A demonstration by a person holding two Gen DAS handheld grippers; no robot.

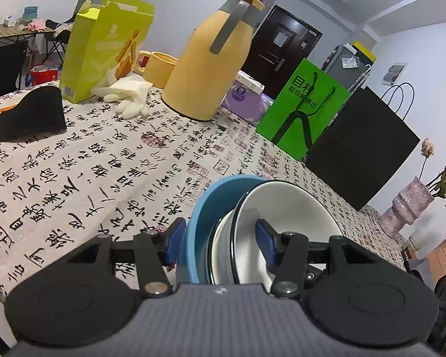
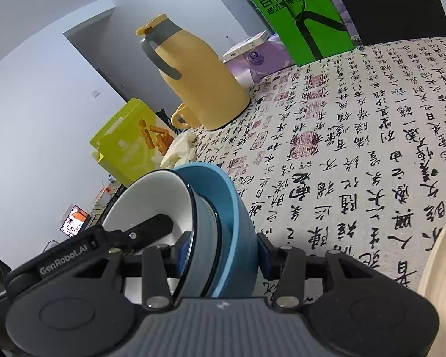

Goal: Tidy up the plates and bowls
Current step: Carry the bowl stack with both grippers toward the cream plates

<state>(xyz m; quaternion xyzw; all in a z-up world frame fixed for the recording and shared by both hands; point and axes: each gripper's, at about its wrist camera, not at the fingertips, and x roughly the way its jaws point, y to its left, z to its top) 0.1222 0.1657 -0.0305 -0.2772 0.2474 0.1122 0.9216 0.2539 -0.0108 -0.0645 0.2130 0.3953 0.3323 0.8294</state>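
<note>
A nested stack of bowls is held on its side above the calligraphy tablecloth: a blue bowl outside, a grey bowl in it, and a white bowl innermost. My left gripper is shut on the stack's rim, one pad outside the blue bowl and one inside the white bowl. In the right wrist view the same blue bowl, grey bowl and white bowl sit in my right gripper, shut on the opposite rim. The left gripper's finger shows inside the white bowl.
At the table's far side stand a yellow thermos jug, a yellow mug, a lime snack box, white gloves, a green bag and a black bag. A cream plate edge shows at the right.
</note>
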